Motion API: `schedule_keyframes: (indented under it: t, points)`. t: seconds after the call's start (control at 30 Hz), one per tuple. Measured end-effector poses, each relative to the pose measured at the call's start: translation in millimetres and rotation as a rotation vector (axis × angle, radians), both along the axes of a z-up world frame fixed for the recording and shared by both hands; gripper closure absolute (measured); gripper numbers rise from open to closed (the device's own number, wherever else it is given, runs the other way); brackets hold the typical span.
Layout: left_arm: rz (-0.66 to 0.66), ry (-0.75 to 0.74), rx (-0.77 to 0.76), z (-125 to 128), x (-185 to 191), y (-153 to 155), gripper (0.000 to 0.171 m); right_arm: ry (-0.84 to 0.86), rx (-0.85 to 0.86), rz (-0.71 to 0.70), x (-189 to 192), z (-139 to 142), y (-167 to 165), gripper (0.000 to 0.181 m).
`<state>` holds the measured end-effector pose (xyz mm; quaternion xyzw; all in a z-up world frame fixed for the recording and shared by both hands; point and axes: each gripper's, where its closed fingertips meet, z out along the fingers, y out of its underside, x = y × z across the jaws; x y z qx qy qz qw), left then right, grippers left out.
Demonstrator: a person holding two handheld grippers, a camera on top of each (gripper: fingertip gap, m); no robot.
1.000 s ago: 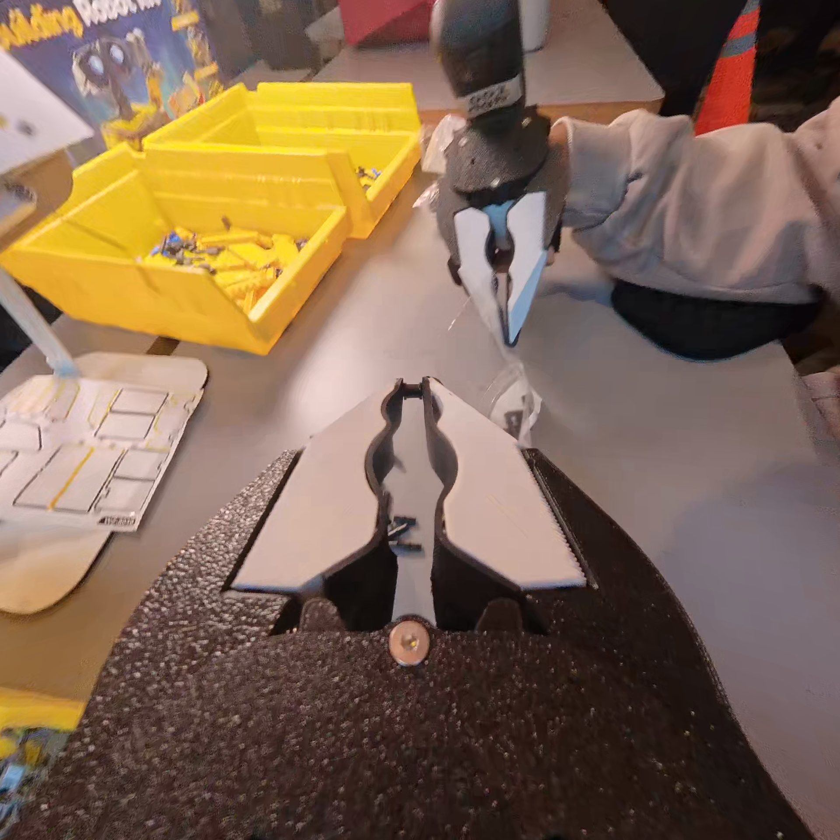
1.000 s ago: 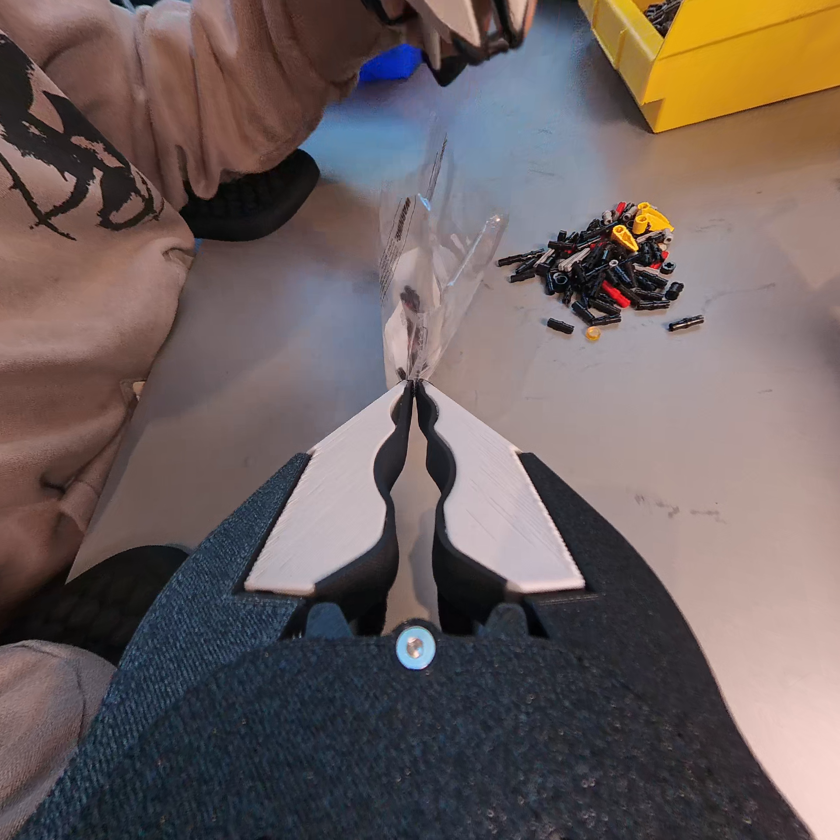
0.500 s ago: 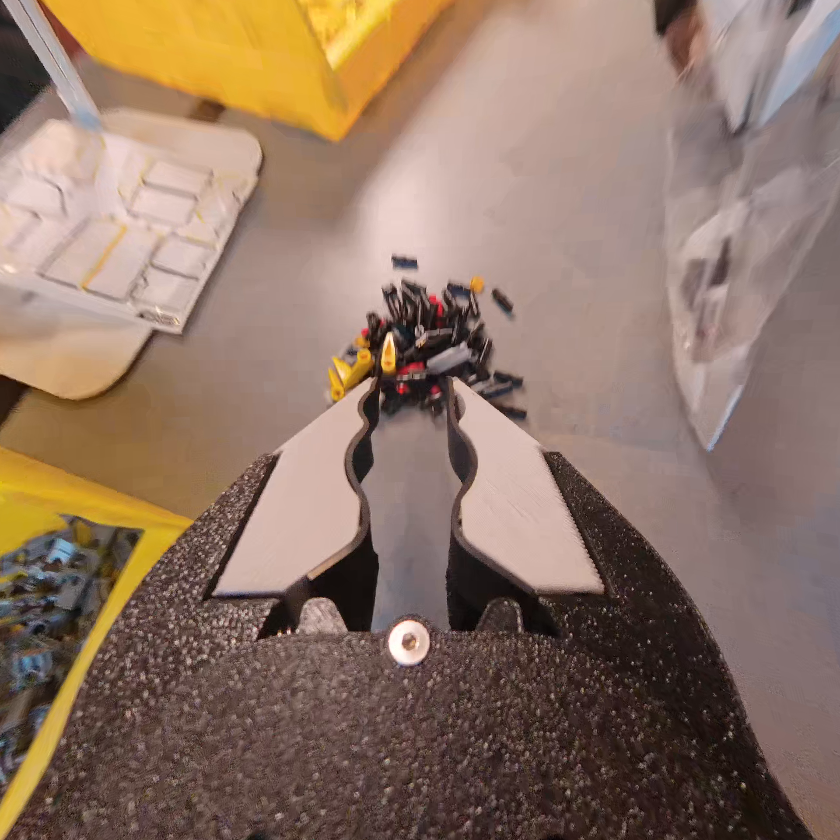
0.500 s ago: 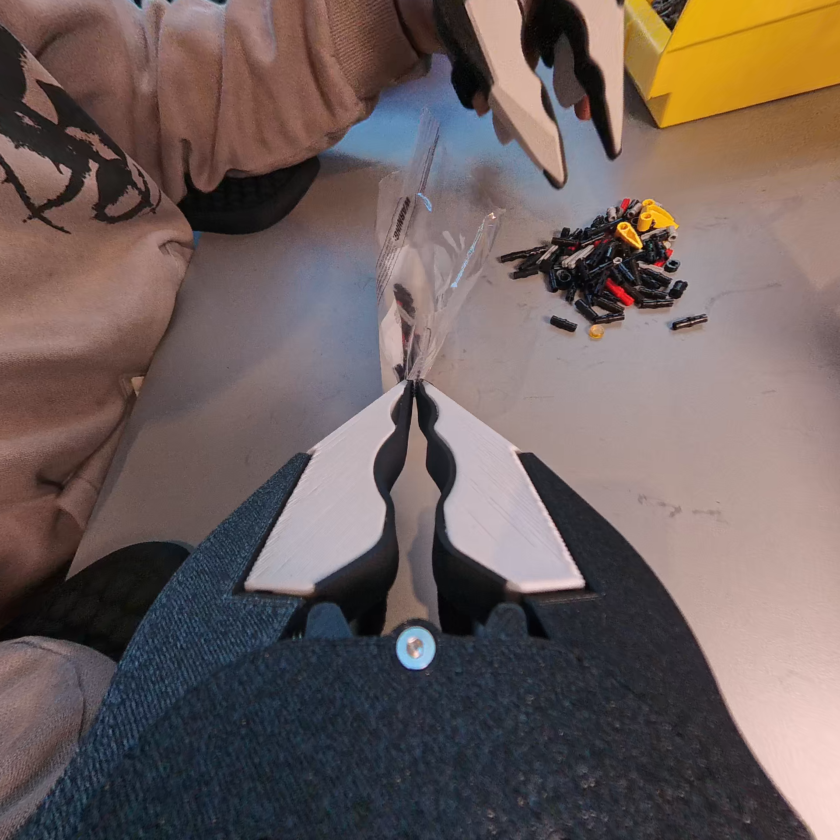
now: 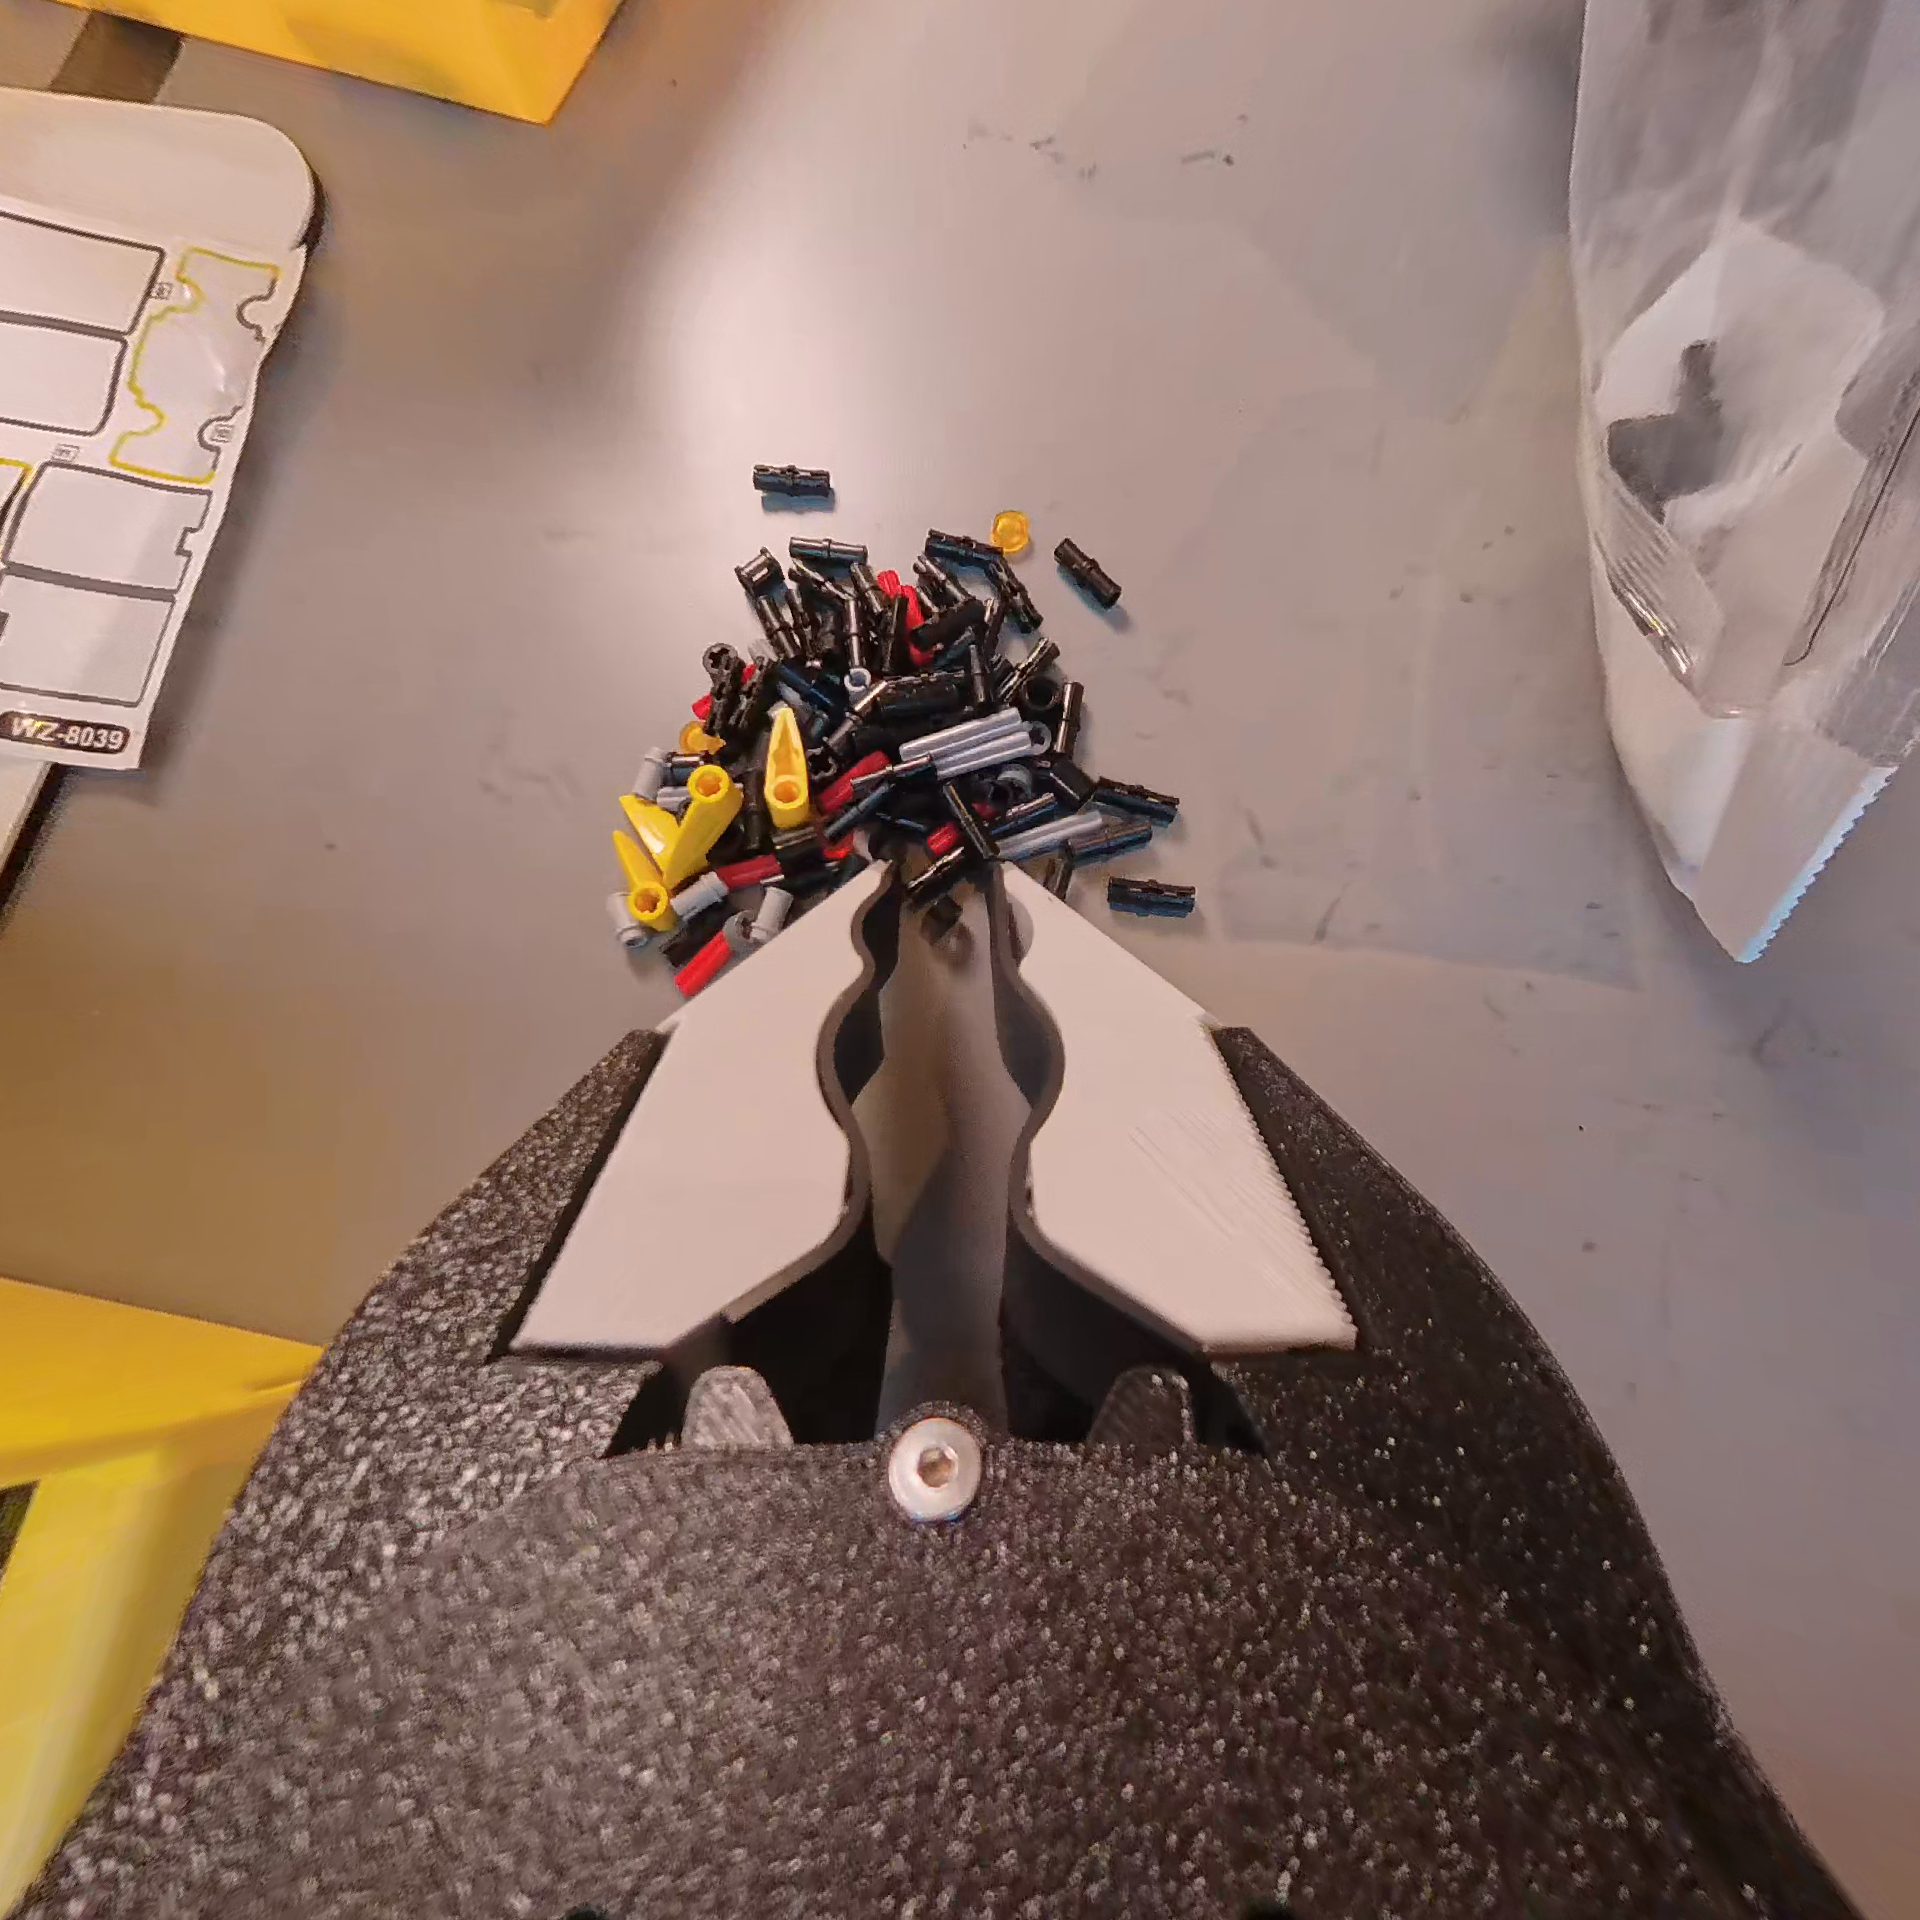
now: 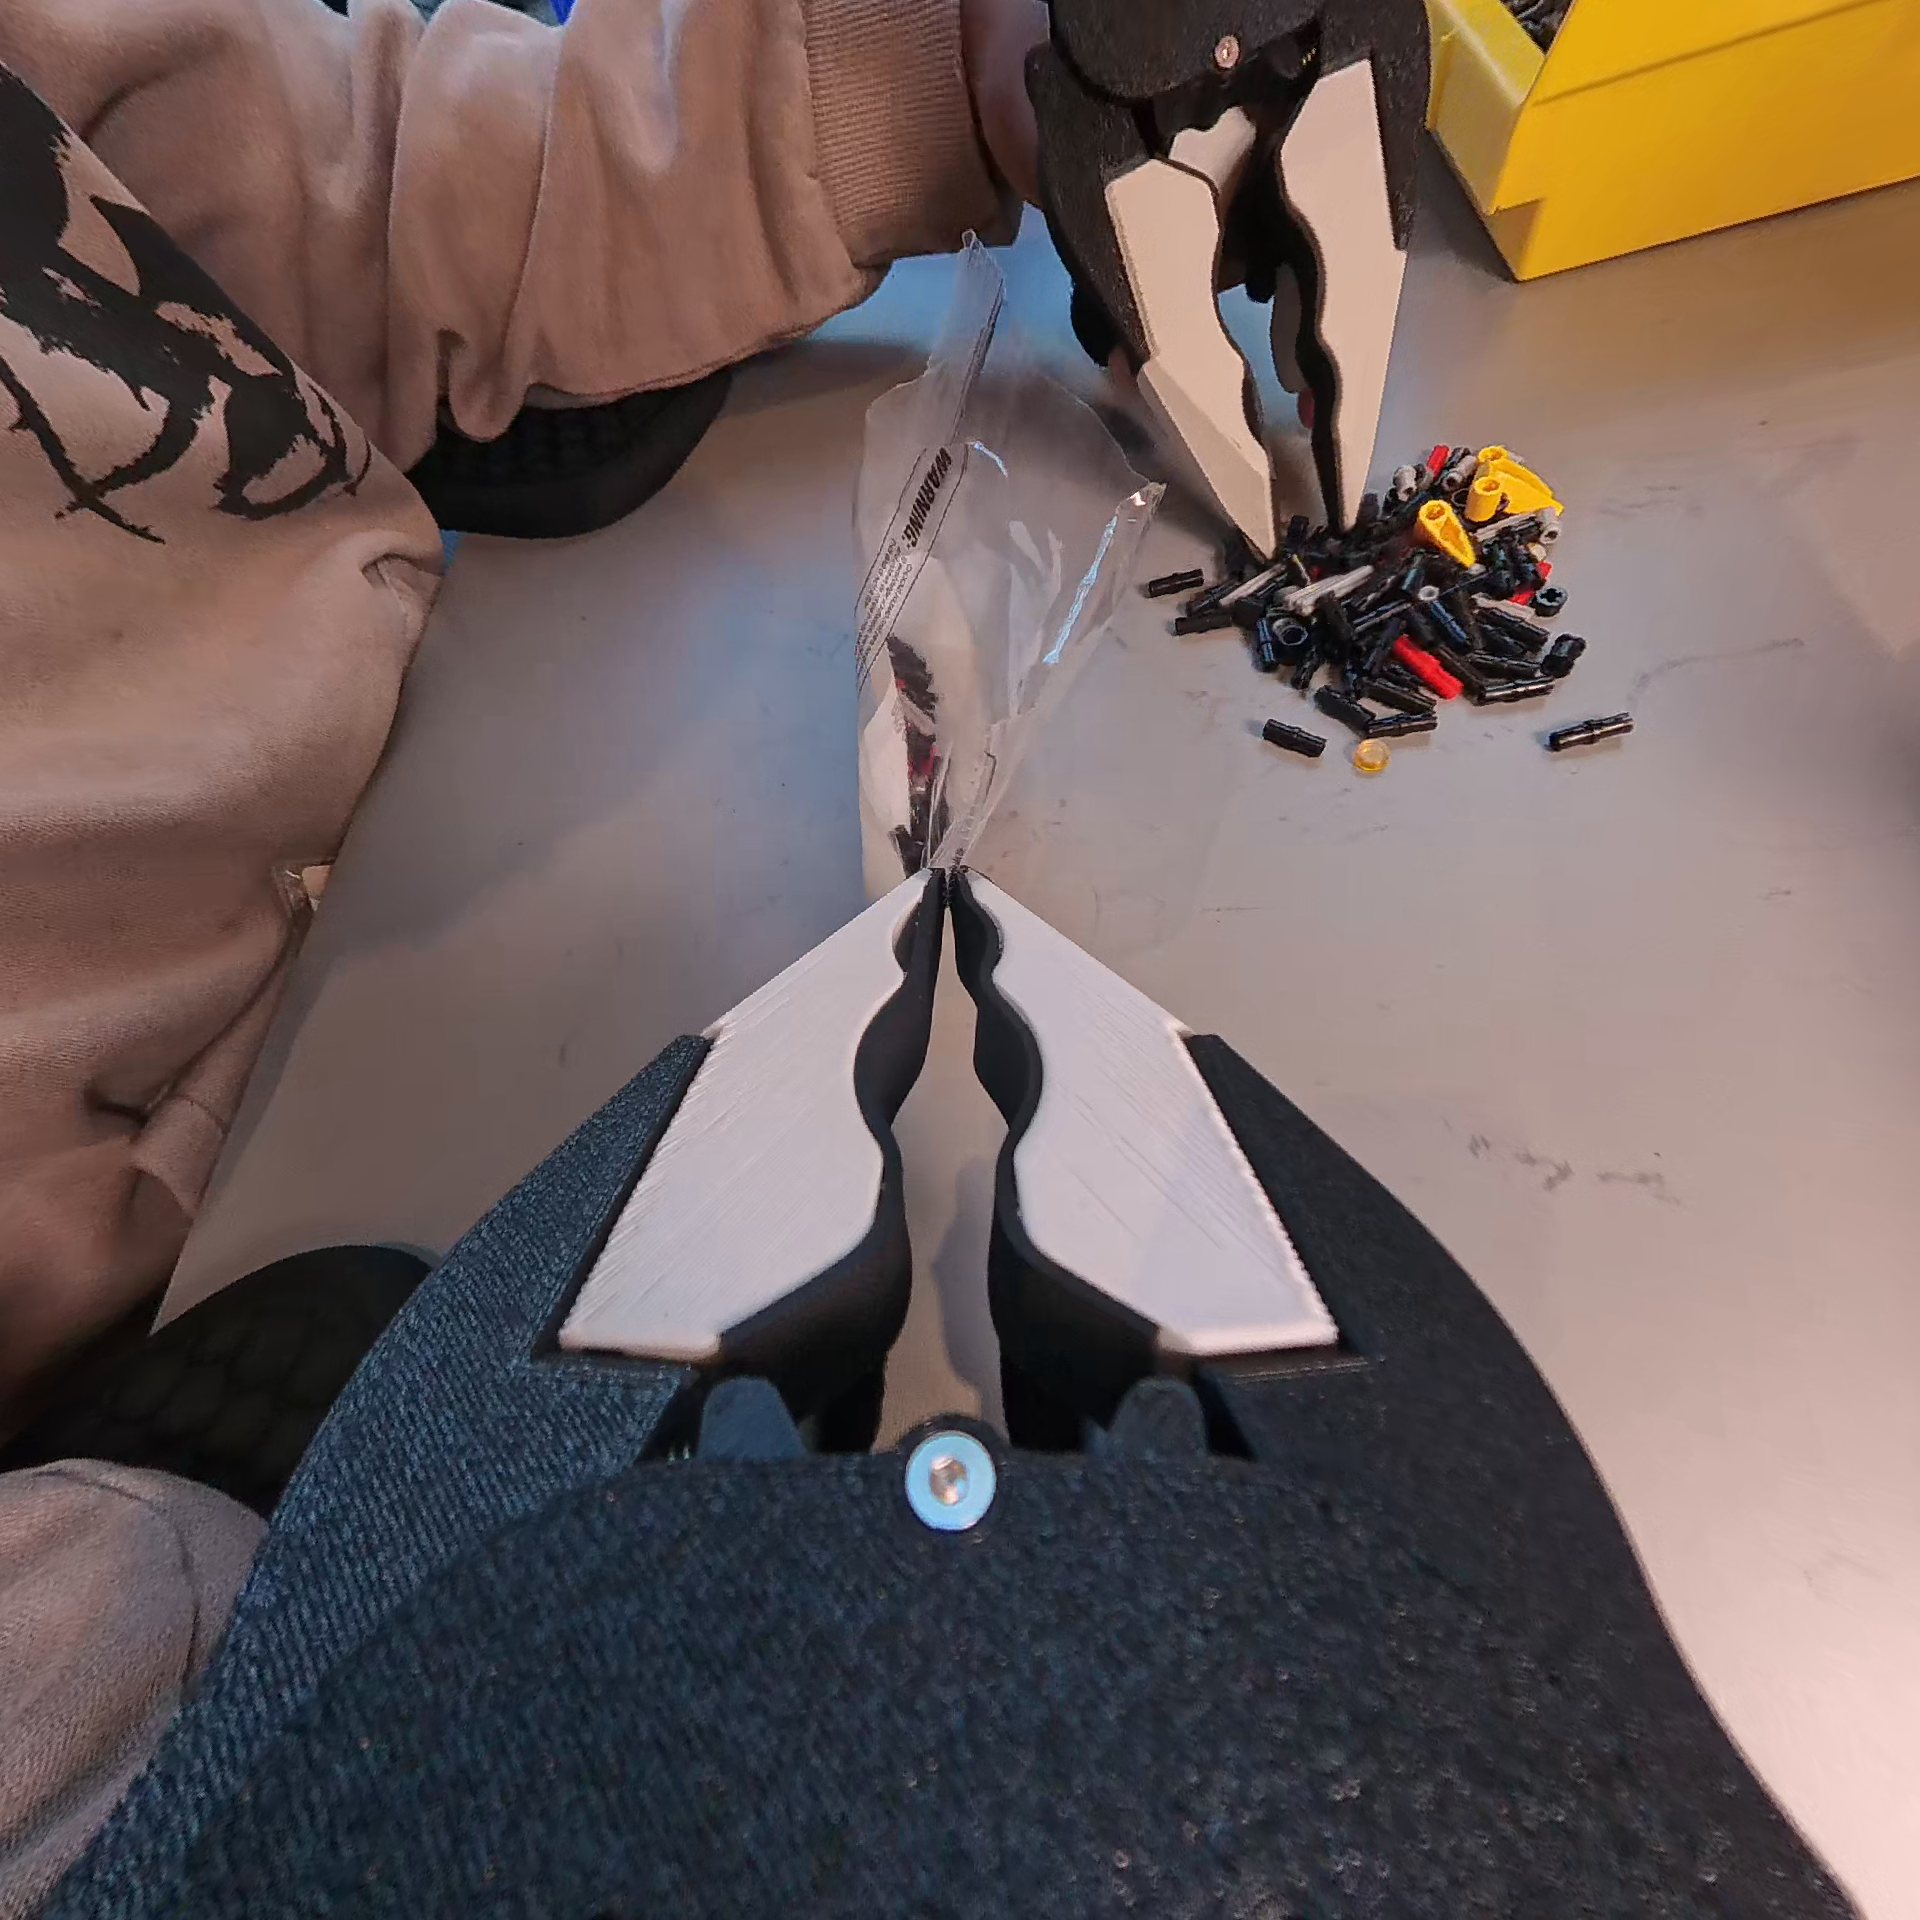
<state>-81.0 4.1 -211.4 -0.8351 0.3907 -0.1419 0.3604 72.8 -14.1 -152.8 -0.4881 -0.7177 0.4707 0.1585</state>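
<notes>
At the near edge of the loose heap of small black, red, grey and yellow plastic building pins [image 5: 894, 748] on the grey tabletop [image 5: 1351, 1195], I am holding my left gripper [image 5: 940, 883] with its jaws spread a little, the tips touching or almost touching the nearest black pins; whether any pin is truly between them I cannot tell. My right gripper [image 6: 948, 878] is pressed together on the crimped end of the clear crinkled plastic bag [image 6: 966, 582], which is standing up from the table with a few dark and red pieces inside it, just beside the heap. To do this well, I judge I should be keeping the left tips low and level with the table, settling them around a single pin at the fringe and not digging into the middle, since the pins are light, round and likely to roll or scatter. The stray black pin [image 5: 1151, 896] lying apart at the heap's edge looks the easier pick. I am keeping the bag steady and clear of the heap. A yellow plastic bin [image 6: 1683, 135] is sitting beyond the heap, and a white sticker sheet [image 5: 104, 499] is lying well off to the left.
</notes>
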Motion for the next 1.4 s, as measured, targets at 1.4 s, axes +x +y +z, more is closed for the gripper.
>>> schedule_keyframes:
  t: [1.4]
  points:
    - [0.045, 0.000, -0.027, 5.2, -9.0, -10.1, 0.151, -0.005, 0.009, 0.002, 1.3, -0.7, 0.4, 0.181]
